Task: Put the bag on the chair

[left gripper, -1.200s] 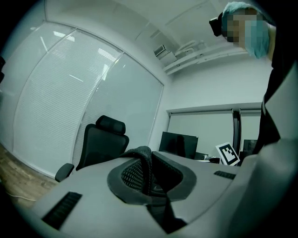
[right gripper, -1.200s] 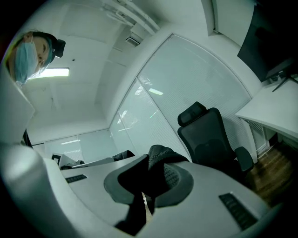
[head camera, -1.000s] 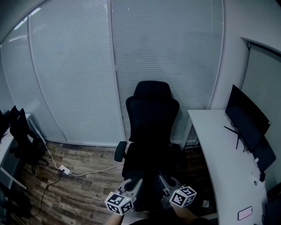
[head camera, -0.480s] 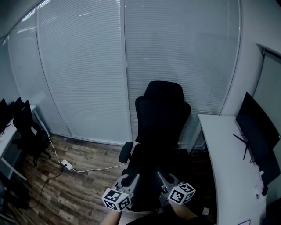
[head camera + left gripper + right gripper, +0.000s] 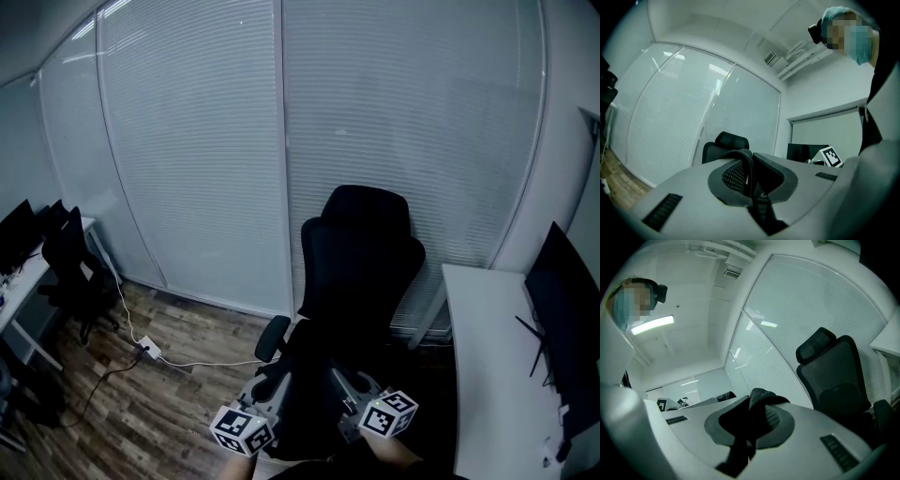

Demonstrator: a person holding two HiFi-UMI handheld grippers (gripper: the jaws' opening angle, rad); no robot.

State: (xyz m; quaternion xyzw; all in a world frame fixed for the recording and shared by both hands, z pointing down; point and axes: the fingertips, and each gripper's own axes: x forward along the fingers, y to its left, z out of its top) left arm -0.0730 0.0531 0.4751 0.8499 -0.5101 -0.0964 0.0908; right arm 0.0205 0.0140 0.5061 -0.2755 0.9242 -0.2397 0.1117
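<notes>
Left tongs [image 5: 751,185] clamped on black mesh strap [image 5: 744,164] of bag. Right tongs [image 5: 749,425] clamped on other strap [image 5: 763,395]. My tongs side by side, pointing level at black office chair [image 5: 364,267]. Bag [image 5: 309,417] hangs dark between my tongs, just before chair seat; cannot tell if touching seat. White bench [image 5: 487,366] to right.

The chair [image 5: 361,272] is matt black cloth — mesh on the back. The floor [image 5: 178,394] shows dull wood-grain planks, the bench [image 5: 487,356] a smooth white top. The bag strap [image 5: 742,168] is black woven webbing — rough-textured.
</notes>
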